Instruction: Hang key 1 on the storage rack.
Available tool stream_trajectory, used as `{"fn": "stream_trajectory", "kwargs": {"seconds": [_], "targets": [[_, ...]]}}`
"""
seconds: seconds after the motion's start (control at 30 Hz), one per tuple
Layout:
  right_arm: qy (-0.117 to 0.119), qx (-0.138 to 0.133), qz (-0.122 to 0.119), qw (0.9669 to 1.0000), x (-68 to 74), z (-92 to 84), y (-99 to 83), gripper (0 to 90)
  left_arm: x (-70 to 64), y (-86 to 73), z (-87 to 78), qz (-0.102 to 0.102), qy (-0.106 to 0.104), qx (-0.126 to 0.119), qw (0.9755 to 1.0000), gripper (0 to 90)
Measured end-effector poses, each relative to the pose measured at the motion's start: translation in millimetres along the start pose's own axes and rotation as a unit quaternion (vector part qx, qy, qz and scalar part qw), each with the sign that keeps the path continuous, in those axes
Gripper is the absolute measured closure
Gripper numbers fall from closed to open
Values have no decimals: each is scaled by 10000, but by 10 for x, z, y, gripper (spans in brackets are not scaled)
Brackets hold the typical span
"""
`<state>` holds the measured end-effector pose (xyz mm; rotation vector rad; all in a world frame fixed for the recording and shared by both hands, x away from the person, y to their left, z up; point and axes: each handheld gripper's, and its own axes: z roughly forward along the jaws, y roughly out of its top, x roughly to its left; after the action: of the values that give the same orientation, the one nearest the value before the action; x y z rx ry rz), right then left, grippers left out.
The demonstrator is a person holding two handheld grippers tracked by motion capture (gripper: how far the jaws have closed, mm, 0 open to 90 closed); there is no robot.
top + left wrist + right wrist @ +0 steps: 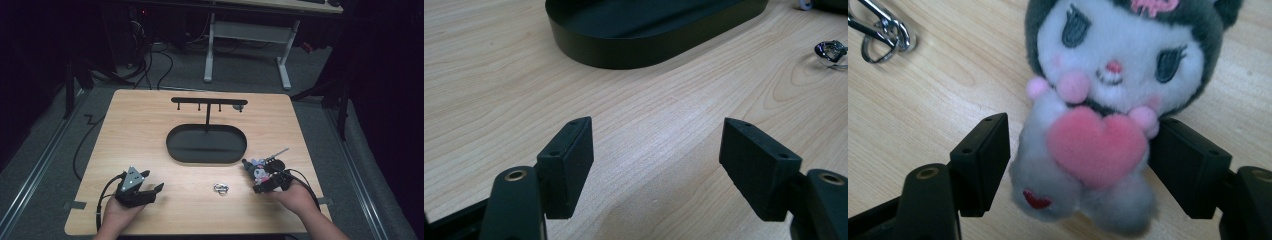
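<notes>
A small plush toy (1098, 125), a white-faced character with dark grey ears, a pink bow and a pink heart held at its chest, lies on its back on the light wooden table (150, 135) near the right front edge. In the right gripper view its body sits between the two black jaws of the right gripper (1080, 165): the right jaw touches or nearly touches the plush at the edge of the heart, while a thin gap shows beside the left jaw, so the jaws stand apart around the toy and do not squeeze it. A tiny red heart is stitched low on the toy's body; no writing can be read on it. A silver key ring (880, 27) lies on the table just beyond the toy's head side, apart from it. In the high view a black oval tray (206, 145) with an upright hanger bar stands at the table's middle. The left gripper (656, 165) rests near the left front edge, jaws wide apart over bare wood.
</notes>
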<state>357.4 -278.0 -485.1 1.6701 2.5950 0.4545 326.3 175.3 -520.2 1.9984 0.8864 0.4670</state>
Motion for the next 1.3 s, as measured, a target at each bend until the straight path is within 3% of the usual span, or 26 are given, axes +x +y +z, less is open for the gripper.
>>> {"fn": "stream_trajectory", "kwargs": {"seconds": [0.03,0.2,0.3,0.63,1.03,1.3], "targets": [[2,-24,15,10000,-9,-7,7,329,1,0,0,2,-5,1,10000,305],[5,26,45,10000,-25,-1,0,386,-3,1,6,13,-10,-3,10000,305],[2,-33,-74,10000,-11,-1,-20,458,-6,1,8,22,-15,4,10000,305],[-60,-232,-282,9993,11,-175,-12,480,-10,-1,7,28,-18,1,10000,305],[-33,-345,-266,9990,-16,-371,58,479,-13,-1,4,47,-5,-16,10000,305],[-34,-404,-379,9985,11,-516,174,478,-10,0,-3,45,12,-73,10000,299]]}}
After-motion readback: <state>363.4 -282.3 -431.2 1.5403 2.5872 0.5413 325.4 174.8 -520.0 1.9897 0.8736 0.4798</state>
